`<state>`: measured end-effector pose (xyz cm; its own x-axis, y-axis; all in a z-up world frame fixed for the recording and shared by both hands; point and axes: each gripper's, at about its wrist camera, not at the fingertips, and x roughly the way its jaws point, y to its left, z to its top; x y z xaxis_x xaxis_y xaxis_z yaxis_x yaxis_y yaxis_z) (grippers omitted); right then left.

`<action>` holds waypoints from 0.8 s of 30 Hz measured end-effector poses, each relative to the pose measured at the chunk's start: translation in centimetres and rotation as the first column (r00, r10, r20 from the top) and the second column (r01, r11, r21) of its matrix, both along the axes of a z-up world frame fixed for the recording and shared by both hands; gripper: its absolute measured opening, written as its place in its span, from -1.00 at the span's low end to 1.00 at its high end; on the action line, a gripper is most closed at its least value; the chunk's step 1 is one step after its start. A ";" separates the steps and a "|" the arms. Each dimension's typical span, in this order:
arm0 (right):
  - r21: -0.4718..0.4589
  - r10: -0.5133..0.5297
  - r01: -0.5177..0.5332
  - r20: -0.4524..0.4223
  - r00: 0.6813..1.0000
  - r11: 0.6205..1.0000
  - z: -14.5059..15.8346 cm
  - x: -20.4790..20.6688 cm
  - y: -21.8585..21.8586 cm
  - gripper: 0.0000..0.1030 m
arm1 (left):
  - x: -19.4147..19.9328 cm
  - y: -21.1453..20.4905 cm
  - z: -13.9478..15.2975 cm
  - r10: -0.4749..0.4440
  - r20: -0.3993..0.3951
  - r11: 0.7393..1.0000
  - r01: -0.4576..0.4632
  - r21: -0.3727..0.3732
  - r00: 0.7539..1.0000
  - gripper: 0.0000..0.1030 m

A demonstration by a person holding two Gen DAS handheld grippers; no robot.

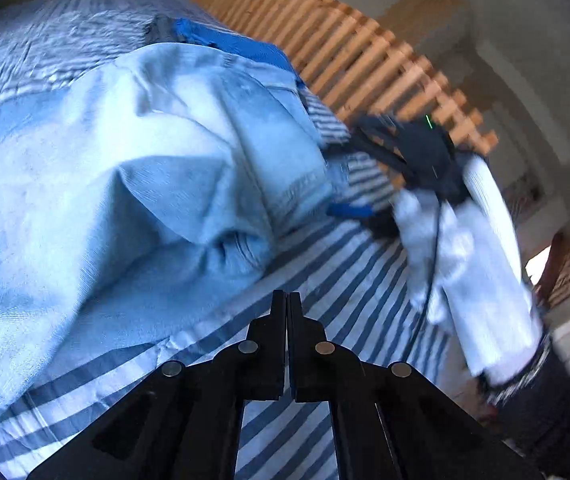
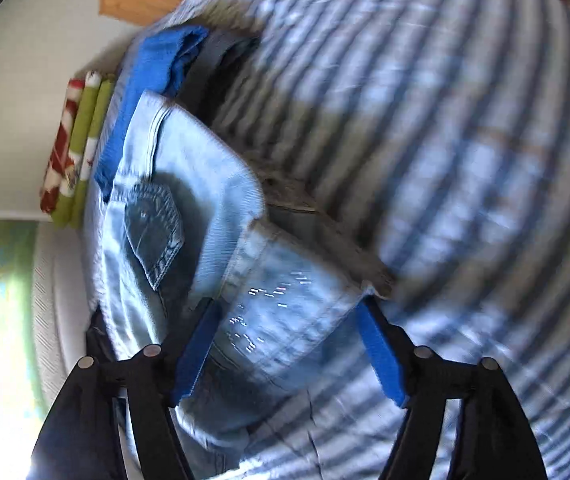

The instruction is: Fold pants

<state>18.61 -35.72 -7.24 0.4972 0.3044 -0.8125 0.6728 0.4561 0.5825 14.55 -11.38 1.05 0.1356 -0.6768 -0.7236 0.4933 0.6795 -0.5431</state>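
Observation:
Light blue jeans [image 1: 133,184] lie partly folded and bunched on the striped bed sheet [image 1: 341,280]. My left gripper [image 1: 287,300] is shut with nothing in it, hovering over the sheet just in front of the jeans' near edge. In the right wrist view, my right gripper [image 2: 289,302] is open wide, its blue pads [image 2: 381,356] on either side of a folded end of the jeans [image 2: 285,312]; a back pocket [image 2: 153,228] shows further along. The left wrist view shows the right gripper [image 1: 339,180] at the jeans' right end, held by a white-gloved hand [image 1: 457,240].
A folded blue garment [image 2: 157,64] and a dark grey one [image 2: 229,52] lie beyond the jeans. A wooden slatted frame [image 1: 365,52] borders the bed. Green and red cushions [image 2: 73,144] stand at the bed's far end by the wall.

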 end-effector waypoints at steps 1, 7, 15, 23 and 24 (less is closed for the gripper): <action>-0.028 0.019 -0.019 -0.011 1.000 0.999 0.4 0.5 0.5 0.52 | -0.1 0.0 -0.1 -0.001 0.004 1.000 0.001 0.011 1.000 -1.00; -0.113 0.063 -0.067 -0.042 0.997 0.991 1.4 1.7 1.5 -0.33 | 0.9 2.5 0.0 0.106 -0.026 0.994 -0.106 0.001 0.994 -0.31; -0.210 0.096 -0.093 0.005 0.995 0.973 3.7 1.2 2.7 -0.77 | 3.6 1.5 -0.9 0.172 -0.132 0.979 -0.184 -0.083 0.976 -0.85; -0.584 0.186 -0.104 0.082 0.979 0.805 13.0 -0.6 1.2 -0.83 | 1.0 -0.9 0.2 0.039 -0.201 0.990 -0.065 -0.126 0.979 -0.98; -0.592 0.168 -0.106 0.051 0.984 0.799 12.2 -0.2 0.5 -0.83 | 0.5 -1.4 -0.6 0.007 -0.232 0.997 -0.025 -0.078 0.973 -0.97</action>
